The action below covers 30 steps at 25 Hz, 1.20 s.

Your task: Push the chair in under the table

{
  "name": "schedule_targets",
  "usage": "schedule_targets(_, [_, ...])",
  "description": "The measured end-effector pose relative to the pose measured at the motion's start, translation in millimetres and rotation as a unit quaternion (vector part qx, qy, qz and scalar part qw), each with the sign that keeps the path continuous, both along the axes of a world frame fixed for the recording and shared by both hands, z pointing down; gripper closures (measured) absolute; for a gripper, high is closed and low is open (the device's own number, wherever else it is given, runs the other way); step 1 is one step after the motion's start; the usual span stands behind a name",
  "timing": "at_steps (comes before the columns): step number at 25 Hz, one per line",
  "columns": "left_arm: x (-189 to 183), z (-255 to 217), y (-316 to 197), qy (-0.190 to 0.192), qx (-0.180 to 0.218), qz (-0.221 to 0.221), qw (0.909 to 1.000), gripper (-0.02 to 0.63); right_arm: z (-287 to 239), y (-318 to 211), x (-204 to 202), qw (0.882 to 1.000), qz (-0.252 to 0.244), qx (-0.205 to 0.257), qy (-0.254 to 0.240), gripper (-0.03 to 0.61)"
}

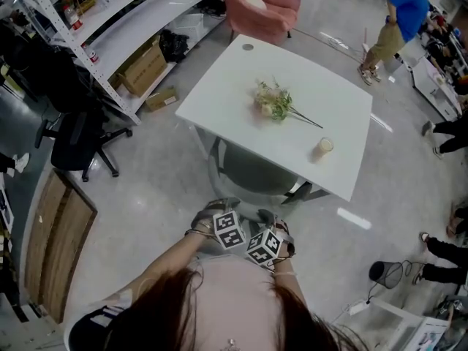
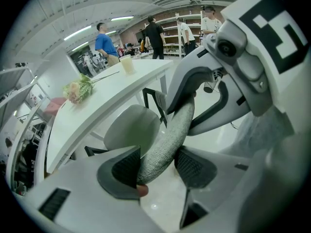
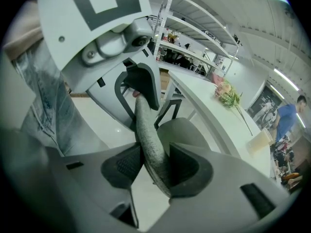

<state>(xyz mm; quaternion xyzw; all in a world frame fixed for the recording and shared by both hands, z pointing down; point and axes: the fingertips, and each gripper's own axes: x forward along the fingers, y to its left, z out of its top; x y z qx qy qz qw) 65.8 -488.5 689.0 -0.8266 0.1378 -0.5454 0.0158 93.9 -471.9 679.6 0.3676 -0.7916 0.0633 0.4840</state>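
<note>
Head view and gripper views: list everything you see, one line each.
table: one, white, centre of floor.
chair: one, grey, at table's near edge, partly under.
flowers: one bunch, pink and green, mid-table.
cup: one, cream, table's right side.
armchair: one, pink, beyond table.
office chair: one, black, left.
cardboard boxes: two, brown, under left shelves.
people: several, one in blue, right side.
left gripper: one, white, shut on chair.
right gripper: one, white, shut on chair.
</note>
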Motion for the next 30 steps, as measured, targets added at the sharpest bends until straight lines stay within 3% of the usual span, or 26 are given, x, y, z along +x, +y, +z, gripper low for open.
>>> schedule_targets(30, [17.0, 0.3, -34.2, 0.006, 0.005, 0.002, 1.0000, 0.393, 0.8, -36.7, 18.0, 1.000, 0.011, 0.013, 0.006, 0.403])
